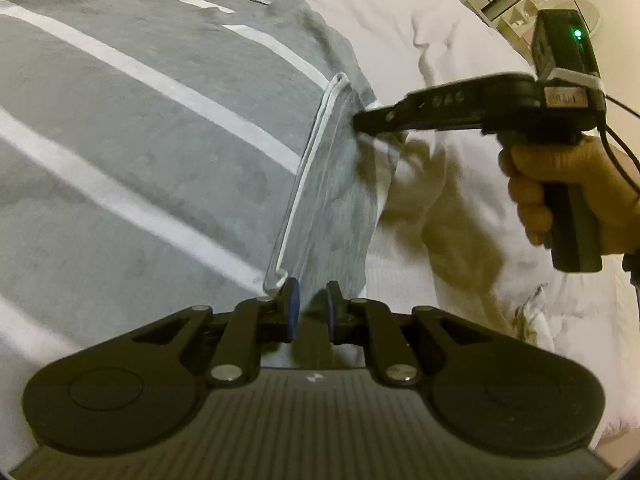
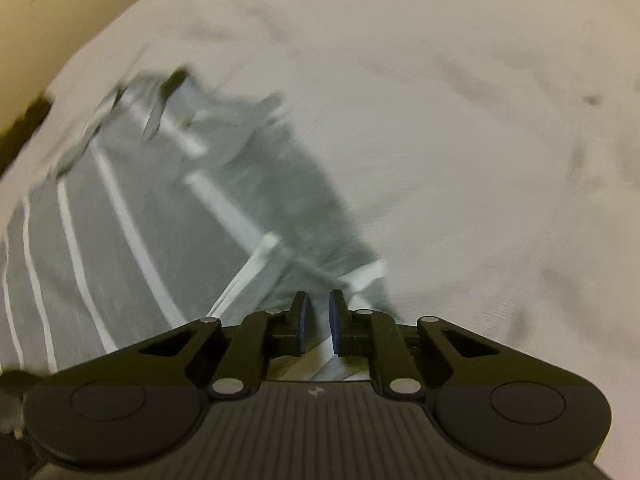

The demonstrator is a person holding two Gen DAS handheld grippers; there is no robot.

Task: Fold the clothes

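A grey shirt with white stripes [image 1: 132,128] lies spread on the white bed [image 1: 460,32], one short sleeve [image 1: 336,184] sticking out toward the bed's bare side. The left gripper [image 1: 312,312] sits at the sleeve's white-trimmed hem, its blue-padded fingers [image 1: 293,312] a little apart with grey cloth between them, though whether they pinch it I cannot tell. The right gripper [image 2: 317,322], held in a hand [image 1: 576,196], reaches the sleeve's far edge, fingers slightly parted over striped cloth, the view blurred.

Bed [image 1: 420,20] covered in wrinkled white bedding. Grey shirt with white stripes [image 1: 140,128] lies spread on it, ahead of the left claw [image 1: 312,308].
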